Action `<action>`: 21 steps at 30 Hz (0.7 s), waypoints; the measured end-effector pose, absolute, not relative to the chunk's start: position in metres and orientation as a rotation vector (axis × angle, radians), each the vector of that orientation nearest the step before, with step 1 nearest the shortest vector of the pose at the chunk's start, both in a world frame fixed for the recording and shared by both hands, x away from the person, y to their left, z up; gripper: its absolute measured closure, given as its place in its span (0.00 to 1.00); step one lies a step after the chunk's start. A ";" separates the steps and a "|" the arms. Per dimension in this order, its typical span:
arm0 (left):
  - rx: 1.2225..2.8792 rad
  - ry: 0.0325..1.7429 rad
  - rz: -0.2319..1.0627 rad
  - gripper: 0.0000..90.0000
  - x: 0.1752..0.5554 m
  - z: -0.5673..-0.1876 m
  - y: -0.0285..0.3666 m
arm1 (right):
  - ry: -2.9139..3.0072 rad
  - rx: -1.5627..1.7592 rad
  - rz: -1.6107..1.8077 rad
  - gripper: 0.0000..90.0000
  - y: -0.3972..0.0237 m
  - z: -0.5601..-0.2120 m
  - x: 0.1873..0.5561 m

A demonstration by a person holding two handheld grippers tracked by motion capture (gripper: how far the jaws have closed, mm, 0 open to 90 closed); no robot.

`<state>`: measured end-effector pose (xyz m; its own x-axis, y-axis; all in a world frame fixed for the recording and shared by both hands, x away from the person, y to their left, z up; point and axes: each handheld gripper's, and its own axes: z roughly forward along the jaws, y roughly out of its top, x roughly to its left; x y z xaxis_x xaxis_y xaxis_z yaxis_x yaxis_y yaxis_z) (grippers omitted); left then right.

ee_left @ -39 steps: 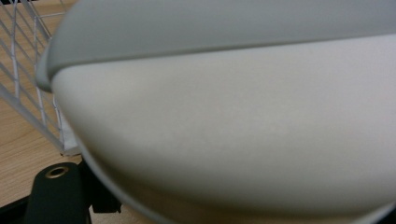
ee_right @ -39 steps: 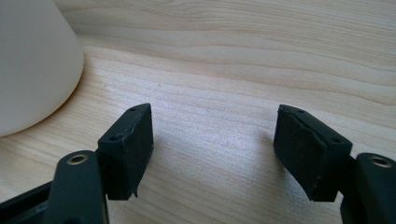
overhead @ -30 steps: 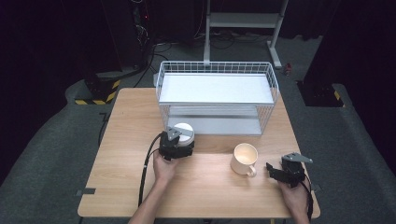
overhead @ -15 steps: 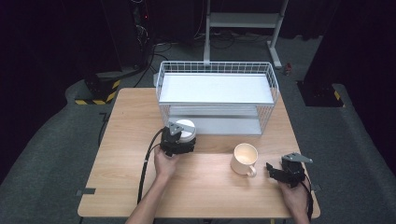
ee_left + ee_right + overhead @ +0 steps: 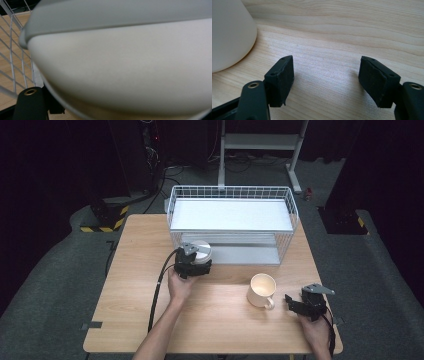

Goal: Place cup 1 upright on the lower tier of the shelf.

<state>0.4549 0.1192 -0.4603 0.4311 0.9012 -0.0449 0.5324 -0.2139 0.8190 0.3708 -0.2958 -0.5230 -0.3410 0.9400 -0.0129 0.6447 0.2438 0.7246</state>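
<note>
With the white bowl (image 5: 201, 252) gripped by the left gripper (image 5: 192, 262) just at the near-left front of the wire basket (image 5: 287, 232), its rim could be knocked against the wires, while the right gripper (image 5: 306, 306) is held open and empty right of the mug (image 5: 262, 290).

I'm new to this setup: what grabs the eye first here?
The white wire basket at the table's far side stands out. At its front, the left gripper holds a pale bowl. A cream mug stands near the open right gripper.
</note>
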 end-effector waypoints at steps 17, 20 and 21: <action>1.876 1.267 0.562 0.21 0.483 -0.477 0.116 | 2.074 1.446 0.876 0.32 -0.296 -0.523 0.371; 1.862 1.271 0.571 0.21 0.486 -0.478 0.119 | 2.074 1.447 0.875 0.32 -0.296 -0.523 0.370; 1.860 1.273 0.572 0.21 0.487 -0.478 0.119 | 2.074 1.447 0.874 0.32 -0.296 -0.523 0.370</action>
<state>0.4868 0.1191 -0.4778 0.3930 0.9171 -0.0674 0.5584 -0.1798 0.8099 0.3705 -0.2959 -0.5228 -0.3401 0.9403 -0.0136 0.6467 0.2444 0.7225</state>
